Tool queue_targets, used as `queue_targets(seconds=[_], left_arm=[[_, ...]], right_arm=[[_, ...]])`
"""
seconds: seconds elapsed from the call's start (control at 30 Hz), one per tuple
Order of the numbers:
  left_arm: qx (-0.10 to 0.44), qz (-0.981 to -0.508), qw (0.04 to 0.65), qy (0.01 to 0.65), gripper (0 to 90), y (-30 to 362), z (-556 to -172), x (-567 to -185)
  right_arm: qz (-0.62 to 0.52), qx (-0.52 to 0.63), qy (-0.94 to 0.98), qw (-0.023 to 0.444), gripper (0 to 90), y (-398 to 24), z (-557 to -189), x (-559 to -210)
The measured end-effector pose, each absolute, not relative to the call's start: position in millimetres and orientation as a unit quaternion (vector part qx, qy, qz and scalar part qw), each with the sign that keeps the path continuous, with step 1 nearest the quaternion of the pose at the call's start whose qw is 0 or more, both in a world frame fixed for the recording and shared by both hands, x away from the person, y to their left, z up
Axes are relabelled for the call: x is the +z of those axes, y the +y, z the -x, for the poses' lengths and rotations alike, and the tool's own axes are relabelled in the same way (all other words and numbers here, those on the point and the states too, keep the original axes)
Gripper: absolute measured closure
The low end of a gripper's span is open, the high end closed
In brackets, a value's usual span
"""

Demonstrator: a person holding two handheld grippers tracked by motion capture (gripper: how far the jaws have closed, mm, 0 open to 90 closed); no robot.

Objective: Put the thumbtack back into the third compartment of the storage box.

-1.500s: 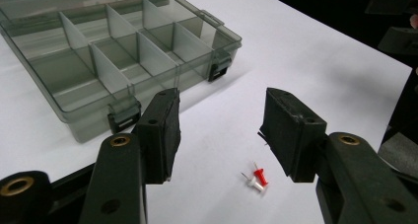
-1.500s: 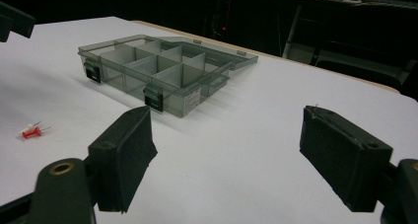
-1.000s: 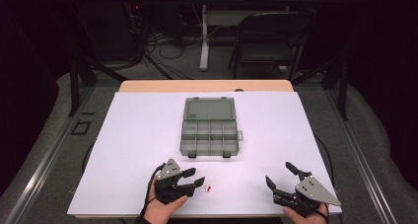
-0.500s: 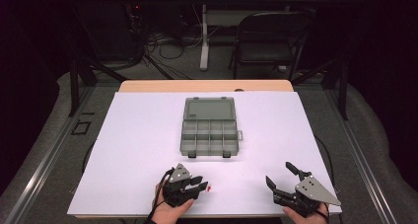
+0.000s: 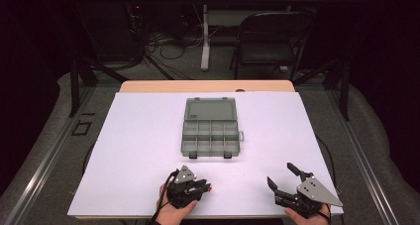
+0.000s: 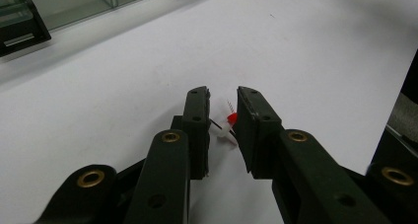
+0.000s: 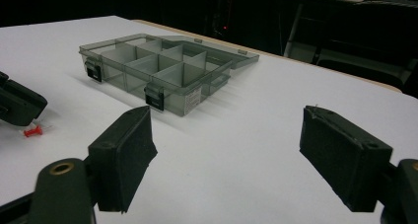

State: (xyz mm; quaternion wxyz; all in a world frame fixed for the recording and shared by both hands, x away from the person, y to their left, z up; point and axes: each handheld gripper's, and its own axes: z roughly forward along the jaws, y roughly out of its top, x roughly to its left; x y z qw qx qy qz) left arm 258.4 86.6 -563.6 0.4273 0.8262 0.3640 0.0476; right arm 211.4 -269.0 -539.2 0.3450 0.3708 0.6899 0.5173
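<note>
The red pin (image 6: 230,121) lies on the white desk (image 5: 138,150), near the front edge and a bit left of the middle. It is small, with a red head, a pale part and a thin metal point. It sits right between the two black jaws of the left gripper (image 6: 223,116). Those jaws have just been closing in on it. From the left gripper view there is a thin gap on each side, so I think the pads are not squeezing it yet. The gripper lies low, almost flat on the desk, because the pin is tiny and lies flat too. Coming in low lets the pads catch it from both sides.

The right gripper (image 5: 281,178) rests near the front right corner of the desk. Its jaws are spread wide with nothing in them. It seems to be waiting, out of the way.

The grey box (image 5: 212,131) sits in the middle of the desk, well apart from both grippers. Its lid is folded back toward the far edge, so the little rooms inside are open. They look empty. That is likely where the pin should go, so the lid is off to make dropping it in easy.
</note>
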Motion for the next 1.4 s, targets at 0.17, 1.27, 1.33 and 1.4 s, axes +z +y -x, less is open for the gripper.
queue_targets(seconds=[0.17, 1.27, 1.33, 1.4], left_arm=[[0.049, -0.827, 0.424, 0.366, 76.9, 86.3, -258.9, -564.7], [0.065, -0.831, 0.412, 0.368, 82.7, 88.7, -254.5, -567.5], [0.065, -0.831, 0.412, 0.368, 83.1, 88.7, -254.5, -567.5], [0.065, -0.83, 0.412, 0.369, 83.1, 88.8, -254.5, -567.5]], right_arm=[[-0.37, 0.517, 0.691, 0.344, 20.1, -268.9, -211.6, -539.4], [-0.369, 0.518, 0.69, 0.344, 20.1, -269.8, -211.1, -538.8], [-0.369, 0.519, 0.69, 0.344, 20.2, -269.7, -211.2, -539.0], [-0.369, 0.519, 0.69, 0.344, 20.2, -269.7, -211.2, -538.9]])
